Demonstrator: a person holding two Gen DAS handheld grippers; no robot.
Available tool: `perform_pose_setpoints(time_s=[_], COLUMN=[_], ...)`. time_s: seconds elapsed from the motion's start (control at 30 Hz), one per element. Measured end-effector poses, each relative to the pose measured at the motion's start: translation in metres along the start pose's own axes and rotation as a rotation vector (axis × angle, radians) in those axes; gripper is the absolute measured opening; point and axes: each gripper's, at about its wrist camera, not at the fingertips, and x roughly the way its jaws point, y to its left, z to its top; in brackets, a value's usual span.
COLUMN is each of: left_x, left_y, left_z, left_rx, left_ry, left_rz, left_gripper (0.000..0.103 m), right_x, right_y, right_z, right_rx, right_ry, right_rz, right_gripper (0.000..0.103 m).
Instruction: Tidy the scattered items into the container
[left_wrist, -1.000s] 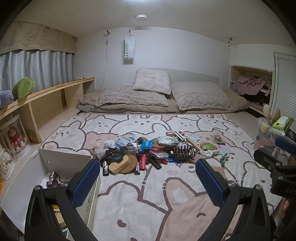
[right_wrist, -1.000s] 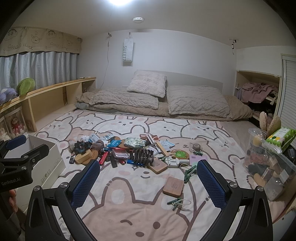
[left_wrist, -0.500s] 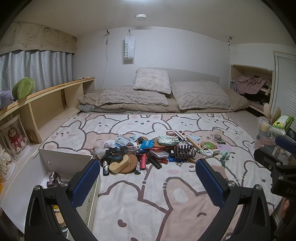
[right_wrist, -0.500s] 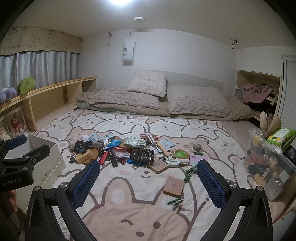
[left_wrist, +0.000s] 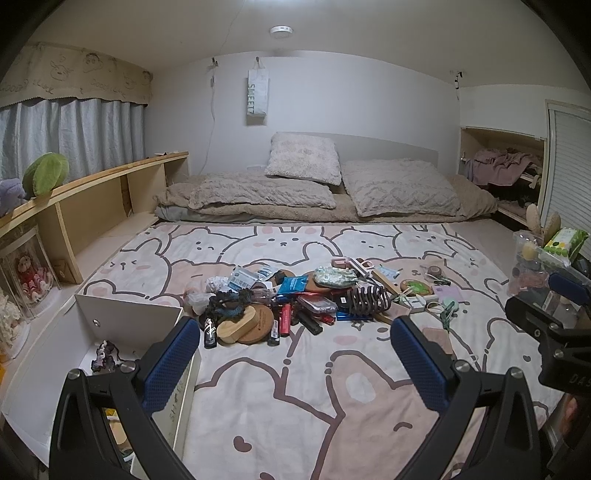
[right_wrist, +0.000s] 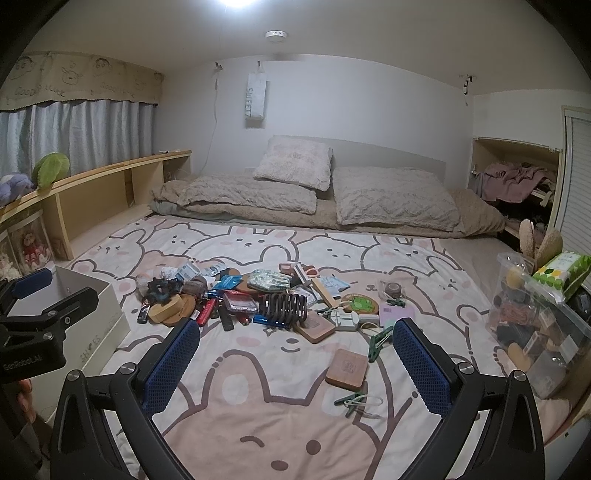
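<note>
Almost nothing differs from the pictures of one second and half a second ago. The left gripper (left_wrist: 295, 362) is spread wide, its blue pads far apart, and nothing is between them; it hangs at the same place over the bunny-print blanket (left_wrist: 295, 398). The right gripper (right_wrist: 295, 363) is also wide open and empty, and its view has shifted only very slightly.

The scattered items have not moved. They lie in one pile (left_wrist: 295, 299) on the middle of the blanket: a dark spiral hair clip (left_wrist: 369, 300), a round wooden disc (left_wrist: 258, 326) under an oval wooden piece, a small black bottle (left_wrist: 209, 331), a red tube (left_wrist: 284, 324) and several blue packets. In the right wrist view, a square wooden coaster (right_wrist: 347, 367) lies apart from the pile, nearer to the camera, with a green clip (right_wrist: 378, 343) just beside it and another green clip (right_wrist: 351, 400) below it.

The container, a white box (left_wrist: 129, 310), stands at the left edge of the blanket, beside the left gripper. A small dark object (left_wrist: 105, 356) lies already inside it. On the right side a clear plastic bin (right_wrist: 535, 325) stands full of things, with a green tissue pack (right_wrist: 561, 271) on top.
</note>
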Motion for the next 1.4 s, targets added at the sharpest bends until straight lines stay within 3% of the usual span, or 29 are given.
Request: perform_pose_setpoints(time_s=[0.57,1.4], left_x=[0.037,0.139], left_y=[-0.012,-0.011], left_z=[-0.015,-0.06], left_rx=[0.012,-0.021], left_ry=[0.078,0.289], left_rz=[-0.002,-0.055], left_gripper=[0.103,0.103], right_x=[0.034,0.132], right_y=[-0.015,-0.035], right_z=[-0.015,-0.062], right_rx=[0.036,0.081], right_ry=[0.078,0.292], right_rz=[-0.019,-0.061], right_gripper=[0.103,0.103])
